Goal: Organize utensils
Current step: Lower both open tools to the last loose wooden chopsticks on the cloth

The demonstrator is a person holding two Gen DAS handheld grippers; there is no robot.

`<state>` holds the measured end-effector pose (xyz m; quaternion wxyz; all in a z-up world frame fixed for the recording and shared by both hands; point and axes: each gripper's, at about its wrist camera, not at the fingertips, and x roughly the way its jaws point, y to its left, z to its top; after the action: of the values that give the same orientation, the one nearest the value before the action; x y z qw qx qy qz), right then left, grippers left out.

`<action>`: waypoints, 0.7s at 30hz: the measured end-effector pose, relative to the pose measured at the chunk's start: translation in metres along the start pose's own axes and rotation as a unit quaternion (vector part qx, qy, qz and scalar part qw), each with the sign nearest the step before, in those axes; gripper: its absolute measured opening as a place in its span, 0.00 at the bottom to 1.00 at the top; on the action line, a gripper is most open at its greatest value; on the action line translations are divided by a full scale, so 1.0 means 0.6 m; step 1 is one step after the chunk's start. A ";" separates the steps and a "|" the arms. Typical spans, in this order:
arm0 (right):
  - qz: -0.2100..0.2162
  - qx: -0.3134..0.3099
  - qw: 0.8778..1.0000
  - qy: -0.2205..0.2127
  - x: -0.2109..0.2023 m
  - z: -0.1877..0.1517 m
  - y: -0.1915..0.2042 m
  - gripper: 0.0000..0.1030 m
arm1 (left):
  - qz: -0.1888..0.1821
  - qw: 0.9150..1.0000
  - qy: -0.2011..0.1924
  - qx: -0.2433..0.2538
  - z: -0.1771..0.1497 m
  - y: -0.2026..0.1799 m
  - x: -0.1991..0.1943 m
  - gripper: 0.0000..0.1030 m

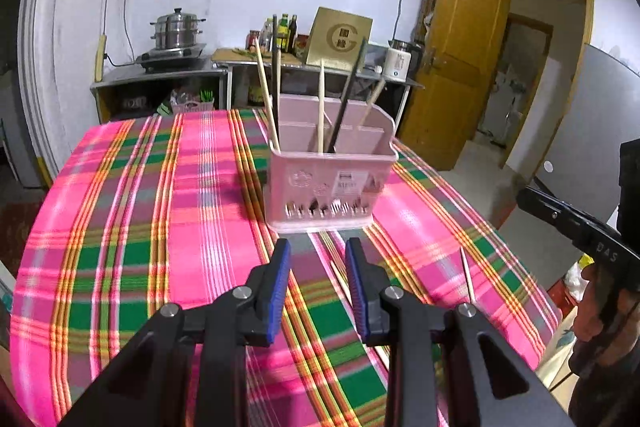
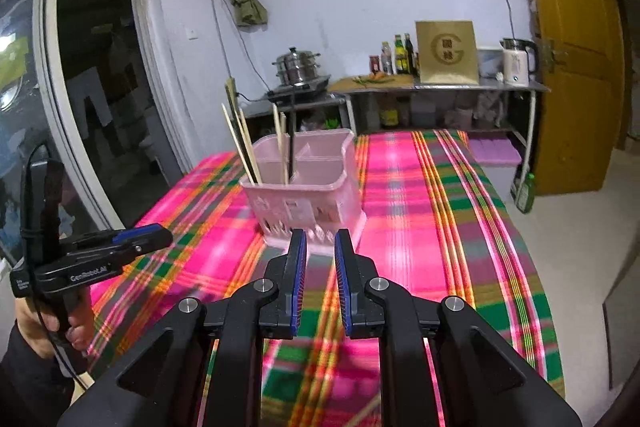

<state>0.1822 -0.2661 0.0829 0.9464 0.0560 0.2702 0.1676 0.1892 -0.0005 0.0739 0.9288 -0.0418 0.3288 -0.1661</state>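
A pink slotted utensil basket (image 1: pixel 330 183) stands on the plaid tablecloth, also in the right wrist view (image 2: pixel 308 201). Several wooden chopsticks (image 1: pixel 321 107) and a dark one (image 1: pixel 347 99) stand upright in its compartments. A loose wooden chopstick (image 1: pixel 467 275) lies on the cloth right of my left gripper (image 1: pixel 318 247), and another chopstick (image 1: pixel 340 281) lies partly hidden under its right finger. My left gripper is open and empty, just short of the basket. My right gripper (image 2: pixel 320 237) is open and empty, also near the basket's front. Each gripper shows at the other view's edge.
The table with the pink-green plaid cloth (image 1: pixel 160 227) drops off at its right edge (image 2: pixel 532 267). Behind it stands a metal counter with a steamer pot (image 1: pixel 176 31), bottles (image 1: pixel 286 31), a gold box (image 1: pixel 340 39) and a kettle (image 2: pixel 518 61). A yellow door (image 1: pixel 460 47) stands open at right.
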 end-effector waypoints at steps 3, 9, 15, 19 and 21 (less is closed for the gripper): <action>-0.005 0.011 1.000 0.010 0.003 -0.014 -0.015 0.14 | -0.003 1.000 0.012 -0.001 -0.018 -0.006 0.008 0.29; -0.024 0.036 0.999 0.028 0.014 -0.031 -0.051 0.14 | 0.004 0.999 0.038 -0.008 -0.038 -0.015 0.034 0.29; -0.050 0.057 0.995 0.060 0.043 -0.052 -0.090 0.15 | 0.011 0.998 0.067 -0.006 -0.048 -0.027 0.076 0.29; -0.067 0.061 0.993 0.077 0.059 -0.068 -0.109 0.20 | 0.019 0.996 0.090 -0.007 -0.055 -0.033 0.112 0.29; -0.075 0.066 0.991 0.087 0.069 -0.075 -0.119 0.20 | 0.023 0.994 0.102 -0.010 -0.057 -0.033 0.129 0.29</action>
<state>0.2119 -0.3180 0.0100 0.9235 0.0828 0.3655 0.0819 0.2190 -0.0443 0.0047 0.8934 -0.0264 0.4245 -0.1447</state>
